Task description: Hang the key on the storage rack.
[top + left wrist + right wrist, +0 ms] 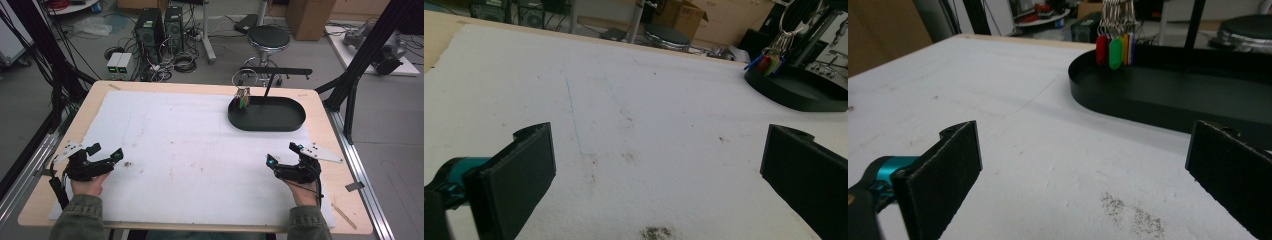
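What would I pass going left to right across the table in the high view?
left gripper → colored key tags hanging on a ring at the left end of the black oval tray → right gripper. Both grippers' jaws stand open, holding nothing.

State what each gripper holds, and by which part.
Nothing is held. The left gripper and right gripper rest open on the white mat.
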